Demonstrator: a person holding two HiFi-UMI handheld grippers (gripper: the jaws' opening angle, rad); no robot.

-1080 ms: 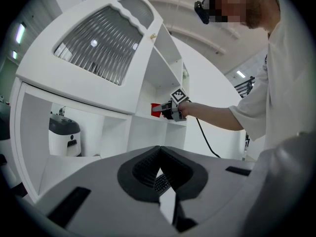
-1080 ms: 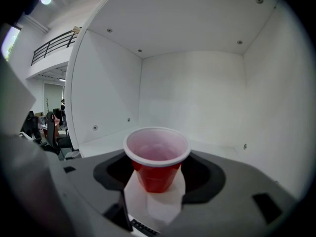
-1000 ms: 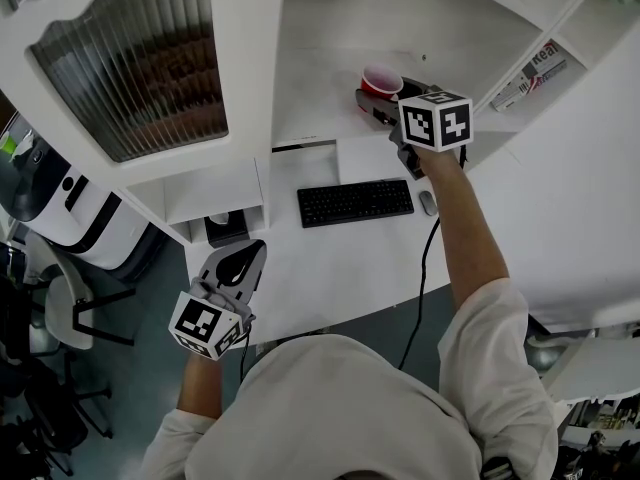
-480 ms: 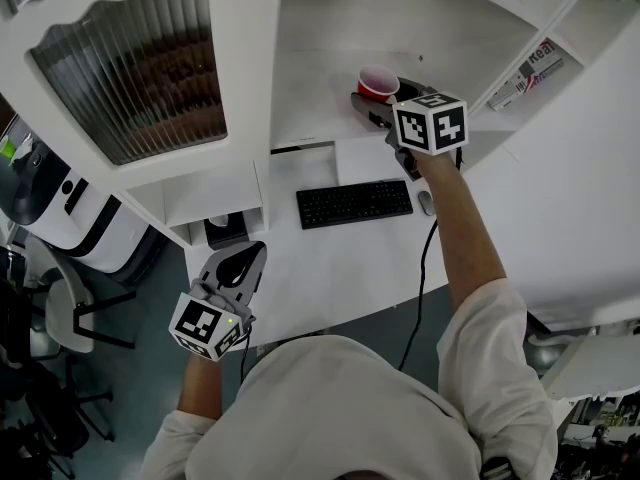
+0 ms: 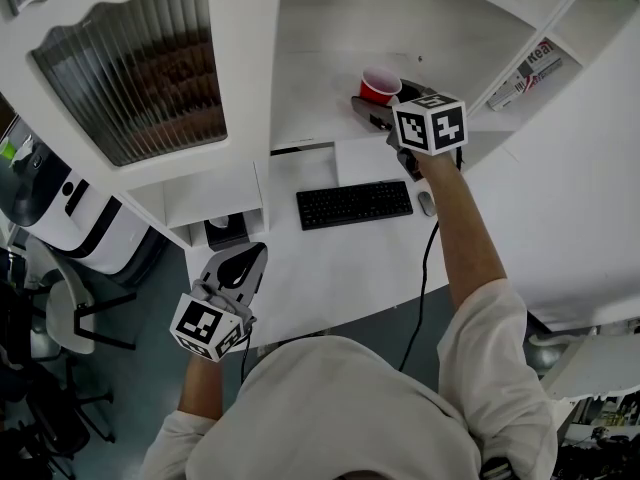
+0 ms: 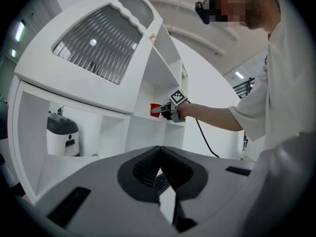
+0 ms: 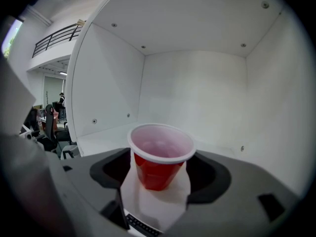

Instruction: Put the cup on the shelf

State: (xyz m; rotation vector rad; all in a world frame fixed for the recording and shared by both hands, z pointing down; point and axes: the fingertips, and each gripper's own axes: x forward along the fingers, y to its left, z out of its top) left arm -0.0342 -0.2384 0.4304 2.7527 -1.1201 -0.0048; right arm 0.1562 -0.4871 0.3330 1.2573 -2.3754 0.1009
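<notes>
Since a second ago our right gripper (image 5: 387, 104) has just been opening its jaws, now wide and clear of the red cup (image 5: 380, 85) standing upright between them on the white shelf (image 5: 320, 78). At left, our left gripper (image 5: 245, 258) points level over the desk (image 5: 330, 268), jaws together, empty. Our right arm stretches forward to the shelf. Far right, a package (image 5: 528, 71) reads "Rea"

Book (image 5: 527, 72) partly hidden, print unreadable, chair (image 5: 62, 300) cut by left edge
</notes>
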